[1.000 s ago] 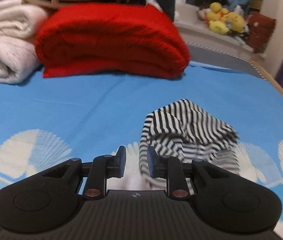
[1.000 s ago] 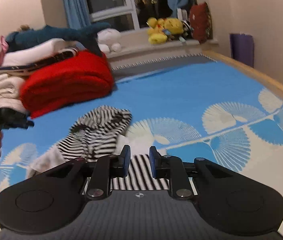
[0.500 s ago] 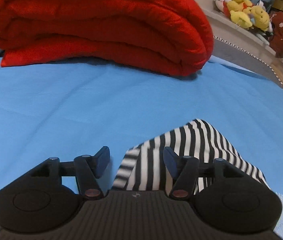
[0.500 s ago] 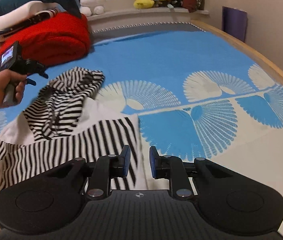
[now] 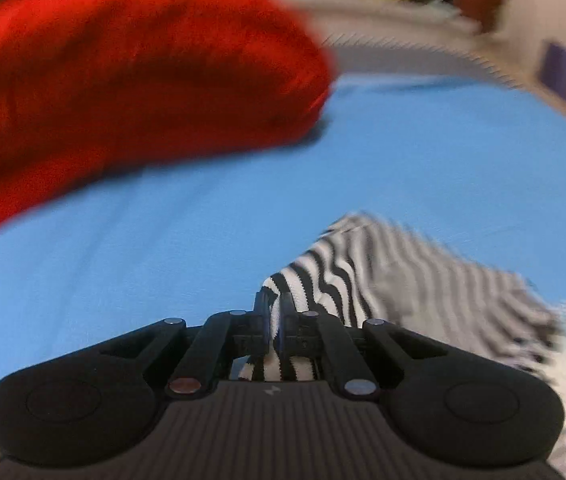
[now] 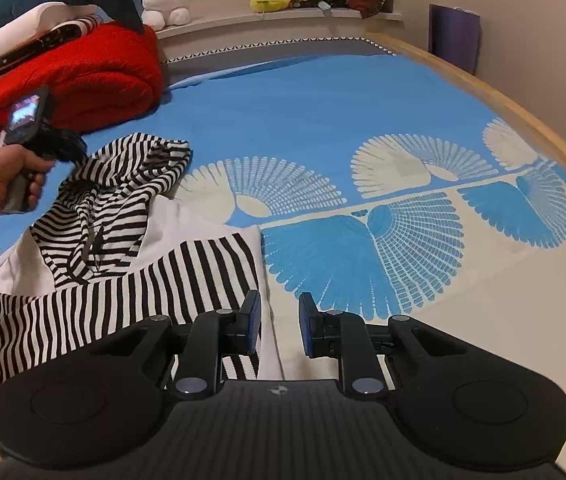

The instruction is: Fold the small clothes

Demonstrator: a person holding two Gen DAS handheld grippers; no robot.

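Grab step: left gripper (image 5: 274, 314) just closed, pinching hood edge of striped hoodie (image 6: 123, 216) lying crumpled on blue bedsheet (image 6: 323, 92). Right gripper (image 6: 279, 326) jaws apart, empty, beside hem. Next: pull hood flat, likely fold inward.

Right claw (image 6: 279, 326), parted, beside striped hoodie (image 6: 123, 248) on blue bedsheet (image 6: 323, 112)
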